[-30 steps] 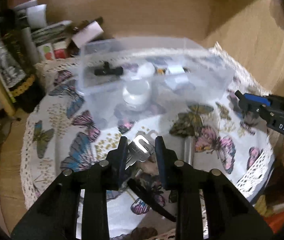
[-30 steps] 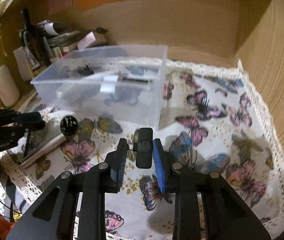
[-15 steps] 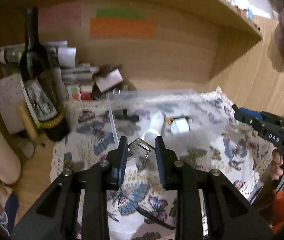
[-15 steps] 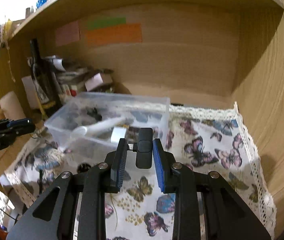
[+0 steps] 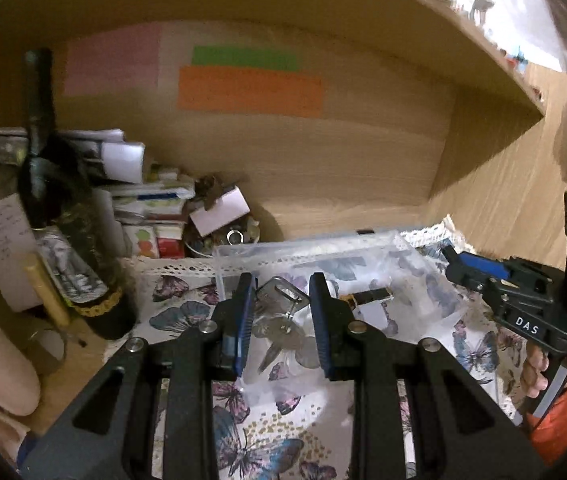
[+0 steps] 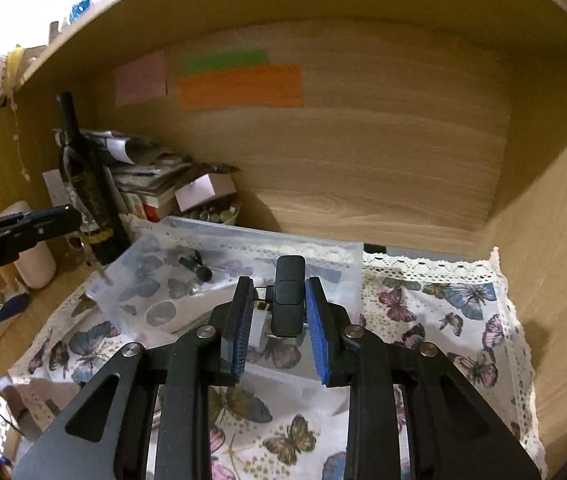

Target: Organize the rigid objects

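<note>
We hold the left gripper (image 5: 281, 312) above the clear plastic box (image 5: 403, 256), and between its blue-padded fingers (image 5: 243, 316) we see a bunch of silver keys (image 5: 281, 312). The fingers stand a little apart from the keys on both sides, so we cannot tell if the bunch is pinched or already let go; it hangs in the gap over the box. Our right gripper (image 6: 277, 312) is clenched on a small black device (image 6: 288, 296), which stands upright between the pads, and it also hovers over the near side of the box (image 6: 347, 252).

The box stands on a white cloth with butterflies (image 6: 443, 312), close to the rear edge of the desk and toward its left side. Inside the box we see a small black part (image 6: 197, 266), a white tube (image 6: 219, 304) and a white block (image 5: 371, 314) with a dark strip beside it.

At the left edge of the desk a dark wine bottle (image 5: 55, 216) stands upright, just beside the left edge of the cloth. Behind it, in the rear left corner, lies a pile of papers and small cartons (image 5: 143, 200). On the wooden back wall pink, green and orange notes (image 6: 239, 86) are stuck. In the left view the right gripper (image 5: 523, 300) appears at the right edge, with the letters DAS on it.
</note>
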### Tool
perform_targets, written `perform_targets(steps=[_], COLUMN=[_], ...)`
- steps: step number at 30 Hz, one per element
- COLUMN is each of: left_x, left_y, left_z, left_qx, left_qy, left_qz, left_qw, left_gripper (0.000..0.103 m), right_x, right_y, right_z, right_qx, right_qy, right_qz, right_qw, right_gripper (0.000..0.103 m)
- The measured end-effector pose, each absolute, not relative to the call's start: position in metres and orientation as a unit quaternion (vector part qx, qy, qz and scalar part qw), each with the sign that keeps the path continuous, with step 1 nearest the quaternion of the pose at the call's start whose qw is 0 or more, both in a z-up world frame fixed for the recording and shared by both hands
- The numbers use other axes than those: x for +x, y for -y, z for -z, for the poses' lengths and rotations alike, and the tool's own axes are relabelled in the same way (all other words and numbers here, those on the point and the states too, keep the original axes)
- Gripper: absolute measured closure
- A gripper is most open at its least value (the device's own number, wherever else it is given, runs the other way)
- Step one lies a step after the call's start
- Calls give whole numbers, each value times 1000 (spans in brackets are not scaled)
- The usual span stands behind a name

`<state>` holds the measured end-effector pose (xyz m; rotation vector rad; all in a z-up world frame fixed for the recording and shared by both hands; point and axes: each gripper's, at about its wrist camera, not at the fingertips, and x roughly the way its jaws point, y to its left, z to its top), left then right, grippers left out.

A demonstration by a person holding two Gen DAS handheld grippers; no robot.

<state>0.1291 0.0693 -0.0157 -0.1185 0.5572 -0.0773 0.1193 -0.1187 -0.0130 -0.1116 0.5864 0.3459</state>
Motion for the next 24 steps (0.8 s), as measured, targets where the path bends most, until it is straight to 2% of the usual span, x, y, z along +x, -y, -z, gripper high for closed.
perform_targets(steps=[10,24], left_x=[174,173], left_y=[-75,-76], left_z=[61,61], left_qx=[-67,-71], left_qy=[-346,-351], left_qz=[34,38], left_qw=[935,933], left_gripper=[76,76], right_x=[162,166], right_y=[107,107], right_z=[55,64], right_qx=[-77,-73], right_qy=[-350,-369], right_qz=[-146,-144], right_qw=[922,915], right_gripper=[79,78])
